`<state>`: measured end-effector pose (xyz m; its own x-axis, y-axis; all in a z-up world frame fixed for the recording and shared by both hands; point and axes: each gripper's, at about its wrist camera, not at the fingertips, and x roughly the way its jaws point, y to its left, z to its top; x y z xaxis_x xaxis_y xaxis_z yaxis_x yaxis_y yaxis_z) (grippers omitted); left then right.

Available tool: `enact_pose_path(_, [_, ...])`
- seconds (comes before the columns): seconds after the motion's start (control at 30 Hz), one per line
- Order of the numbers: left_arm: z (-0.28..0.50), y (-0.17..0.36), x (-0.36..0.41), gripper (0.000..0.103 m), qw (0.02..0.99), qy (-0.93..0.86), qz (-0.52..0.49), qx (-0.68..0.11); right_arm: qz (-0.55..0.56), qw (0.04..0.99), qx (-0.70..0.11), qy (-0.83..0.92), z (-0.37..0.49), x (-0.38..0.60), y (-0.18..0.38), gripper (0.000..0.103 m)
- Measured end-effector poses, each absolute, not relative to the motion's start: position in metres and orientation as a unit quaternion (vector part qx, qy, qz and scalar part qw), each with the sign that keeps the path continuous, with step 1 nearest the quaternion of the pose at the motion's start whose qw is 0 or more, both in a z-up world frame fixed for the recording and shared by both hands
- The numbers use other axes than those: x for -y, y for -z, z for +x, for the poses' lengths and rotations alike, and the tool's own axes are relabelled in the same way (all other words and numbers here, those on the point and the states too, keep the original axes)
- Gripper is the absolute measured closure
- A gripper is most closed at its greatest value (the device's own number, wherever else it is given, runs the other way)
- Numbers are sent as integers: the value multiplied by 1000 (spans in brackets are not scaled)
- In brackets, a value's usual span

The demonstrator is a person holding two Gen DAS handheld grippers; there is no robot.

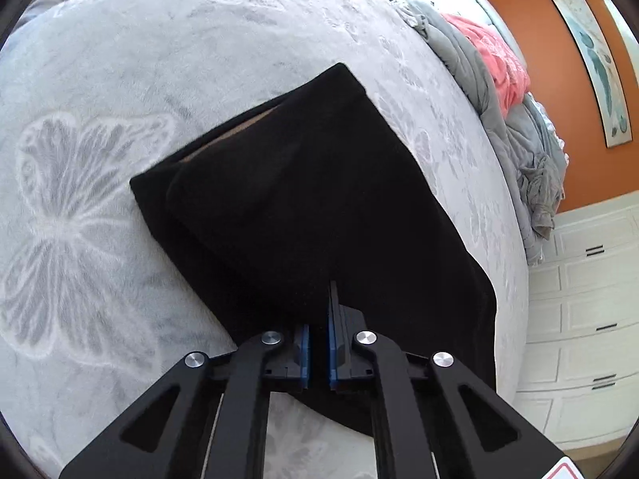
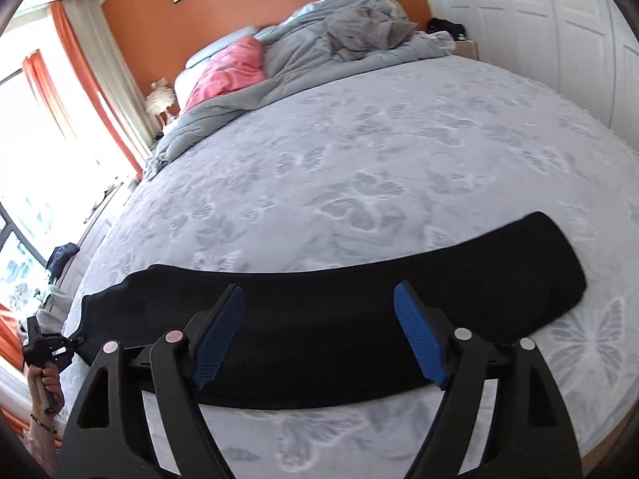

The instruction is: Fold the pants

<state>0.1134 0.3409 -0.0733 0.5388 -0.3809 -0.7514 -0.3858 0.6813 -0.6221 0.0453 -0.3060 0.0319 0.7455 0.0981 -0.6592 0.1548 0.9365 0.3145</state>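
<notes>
The black pants (image 1: 303,199) lie folded lengthwise on the grey butterfly-print bedspread (image 1: 120,80). In the left wrist view, my left gripper (image 1: 319,319) is shut on the near end of the pants, fabric pinched between its blue pads. In the right wrist view the pants (image 2: 359,279) stretch as a long black strip across the bed. My right gripper (image 2: 319,299) is open and empty, hovering over the middle of the strip. The left gripper (image 2: 68,341) shows at the far left, holding the strip's end.
A rumpled grey duvet (image 2: 319,52) and a pink cloth (image 2: 227,72) lie at the head of the bed against the orange wall. White cupboards (image 1: 579,319) stand beside the bed. A bright window (image 2: 32,139) is on the left.
</notes>
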Motion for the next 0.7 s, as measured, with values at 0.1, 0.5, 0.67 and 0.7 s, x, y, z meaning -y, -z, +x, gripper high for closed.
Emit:
enact_pose_path(0.1, [84, 36, -341, 99, 798, 29, -411, -440, 121, 927, -354, -10, 59, 263, -31, 27])
enact_pose_path(0.5, [61, 17, -325, 88, 835, -37, -321, -445, 49, 896, -410, -167, 107, 131, -15, 59])
enact_pose_path(0.67, [71, 1, -319, 80, 860, -92, -259, -431, 47, 850, -464, -245, 176, 36, 19, 80])
enact_pose_path(0.7, [71, -1, -319, 80, 864, -105, -249, -424, 45, 844, -471, -252, 188, 21, 27, 80])
